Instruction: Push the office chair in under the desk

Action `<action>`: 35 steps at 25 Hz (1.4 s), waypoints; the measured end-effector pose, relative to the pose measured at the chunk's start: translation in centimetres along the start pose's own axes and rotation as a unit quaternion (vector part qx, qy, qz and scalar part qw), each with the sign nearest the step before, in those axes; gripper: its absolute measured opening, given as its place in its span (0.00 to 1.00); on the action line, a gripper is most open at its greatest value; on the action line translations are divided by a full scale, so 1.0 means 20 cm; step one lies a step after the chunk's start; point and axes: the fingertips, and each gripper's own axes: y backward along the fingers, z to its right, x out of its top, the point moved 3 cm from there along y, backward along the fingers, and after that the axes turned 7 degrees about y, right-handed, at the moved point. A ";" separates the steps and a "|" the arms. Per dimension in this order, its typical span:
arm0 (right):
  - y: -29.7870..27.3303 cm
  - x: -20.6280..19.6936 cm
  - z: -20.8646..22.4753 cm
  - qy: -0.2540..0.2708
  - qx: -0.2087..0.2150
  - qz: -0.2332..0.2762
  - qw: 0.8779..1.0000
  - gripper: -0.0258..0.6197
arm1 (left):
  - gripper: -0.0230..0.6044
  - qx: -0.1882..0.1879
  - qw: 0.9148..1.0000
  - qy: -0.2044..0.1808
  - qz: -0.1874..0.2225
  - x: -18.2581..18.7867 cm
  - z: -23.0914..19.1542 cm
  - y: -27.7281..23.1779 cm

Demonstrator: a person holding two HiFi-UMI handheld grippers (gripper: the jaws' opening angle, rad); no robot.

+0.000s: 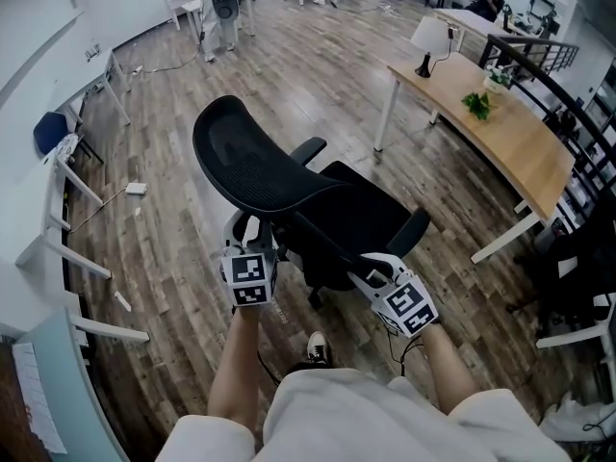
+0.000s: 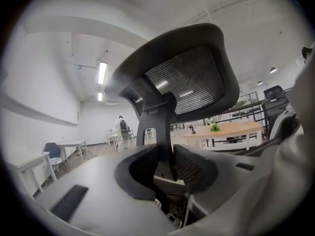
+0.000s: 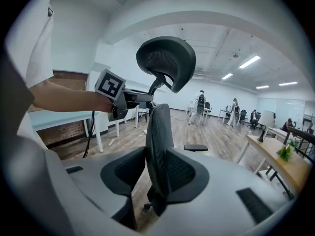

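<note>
The black mesh office chair (image 1: 371, 215) stands on the wood floor, its seat facing the wooden desk (image 1: 500, 133) at the right. Its headrest (image 1: 252, 166) is nearest me. My left gripper (image 1: 252, 231) is shut on the chair's neck post just below the headrest; in the left gripper view the post (image 2: 165, 132) sits pinched between the pads of that gripper (image 2: 165, 168). My right gripper (image 1: 371, 272) is shut on the side edge of the backrest (image 3: 158, 141), which fills the gap of that gripper (image 3: 157, 173). The desk (image 3: 275, 166) lies ahead on the right.
A lamp (image 1: 428, 41) and a small plant (image 1: 478, 104) stand on the desk. White desks (image 1: 67, 210) and a blue chair (image 1: 50, 131) line the left wall. A black railing (image 1: 577, 94) runs behind the desk. My shoe (image 1: 316, 347) is beside the chair's base.
</note>
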 end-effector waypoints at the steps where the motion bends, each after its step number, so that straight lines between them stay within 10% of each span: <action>1: 0.00 0.00 0.00 -0.001 0.002 0.004 1.000 0.28 | 0.24 0.000 1.000 0.002 0.003 0.00 0.00 0.00; 35: -0.01 -0.05 0.32 -0.021 -0.039 0.019 0.999 0.27 | 0.22 -0.076 0.996 0.019 0.032 0.05 0.12 -0.38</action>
